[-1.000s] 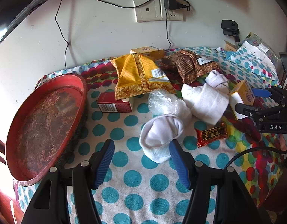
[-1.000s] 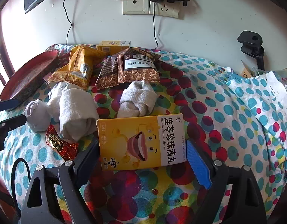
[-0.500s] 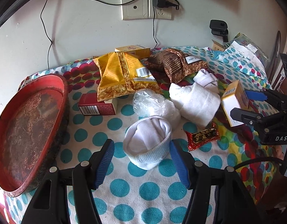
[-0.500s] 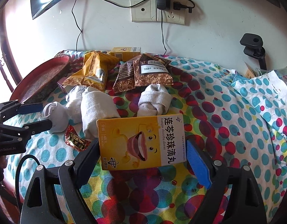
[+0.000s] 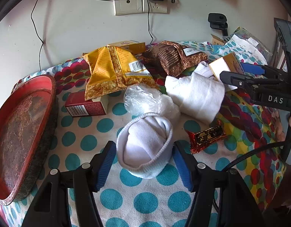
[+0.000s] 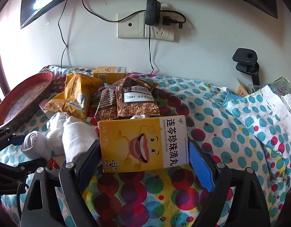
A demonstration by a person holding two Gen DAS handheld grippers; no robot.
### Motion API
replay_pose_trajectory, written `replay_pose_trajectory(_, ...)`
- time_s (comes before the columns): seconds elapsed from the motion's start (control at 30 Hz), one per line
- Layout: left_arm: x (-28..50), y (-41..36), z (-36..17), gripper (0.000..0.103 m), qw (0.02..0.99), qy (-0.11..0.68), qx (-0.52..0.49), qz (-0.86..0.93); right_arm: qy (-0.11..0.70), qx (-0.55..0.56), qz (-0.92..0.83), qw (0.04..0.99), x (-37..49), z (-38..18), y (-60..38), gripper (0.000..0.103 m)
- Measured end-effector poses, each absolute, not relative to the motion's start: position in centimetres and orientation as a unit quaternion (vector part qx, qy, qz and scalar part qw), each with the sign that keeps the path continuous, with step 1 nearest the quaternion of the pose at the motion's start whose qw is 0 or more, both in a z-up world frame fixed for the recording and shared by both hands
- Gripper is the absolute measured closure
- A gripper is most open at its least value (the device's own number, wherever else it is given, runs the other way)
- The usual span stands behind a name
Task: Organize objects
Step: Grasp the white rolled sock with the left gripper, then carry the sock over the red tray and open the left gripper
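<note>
A rolled white sock [image 5: 145, 147] lies on the dotted cloth between the blue pads of my left gripper [image 5: 143, 162], which is open; the pads stand close on either side of it. From the right wrist view the same sock [image 6: 34, 145] and left gripper [image 6: 26, 150] show at the far left. My right gripper [image 6: 145, 151] is shut on a yellow medicine box [image 6: 143, 143] with a cartoon face, held above the cloth. In the left wrist view that gripper [image 5: 238, 71] and its box [image 5: 227, 64] hang at the right, over the folded white socks [image 5: 198, 94].
A red round tray [image 5: 22, 132] leans at the left. A yellow snack bag [image 5: 115, 71], a brown bag [image 5: 174, 58], a red box [image 5: 86, 106], crumpled plastic [image 5: 143, 98] and a small red packet [image 5: 206, 136] lie around the sock. A second yellow box [image 5: 126, 45] sits by the wall.
My left gripper came down and forward, so the rolled sock now lies between its fingers. The right wrist view has tipped up a little; the yellow box stays in its grip.
</note>
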State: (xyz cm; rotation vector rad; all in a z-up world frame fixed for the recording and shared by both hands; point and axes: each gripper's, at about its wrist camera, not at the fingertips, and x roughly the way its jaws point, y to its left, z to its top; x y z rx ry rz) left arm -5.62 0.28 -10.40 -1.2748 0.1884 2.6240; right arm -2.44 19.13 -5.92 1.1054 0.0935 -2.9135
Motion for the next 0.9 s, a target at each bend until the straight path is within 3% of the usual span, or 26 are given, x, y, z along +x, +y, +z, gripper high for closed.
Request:
replay_pose_trajectory(0.13,-5.5,0.2,-10.4,0.04,0.101,0.07,-0.425,0.897,0.02,0.347,-0.937,0.002,-3.0,-6.3,19.6,0.016)
replay_pose_trajectory(0.2,-5.3,-0.1,-10.0,0.049,0.102,0.064,-0.418,0.901,0.01,0.346,-0.938,-0.003,-3.2,-6.6,19.9,0.016)
replay_pose_trajectory(0.3,-5.4,-0.5,-9.8,0.054,0.103,0.053,-0.417,0.901,0.0,0.341,-0.94,-0.009,-3.2,-6.5,20.2,0.015)
replay_pose_trajectory(0.9,-6.1,-5.5,-5.8,0.056,0.026,0.025,-0.388,0.921,-0.002,0.354,-0.935,-0.012,-3.7,-6.9,20.4,0.015)
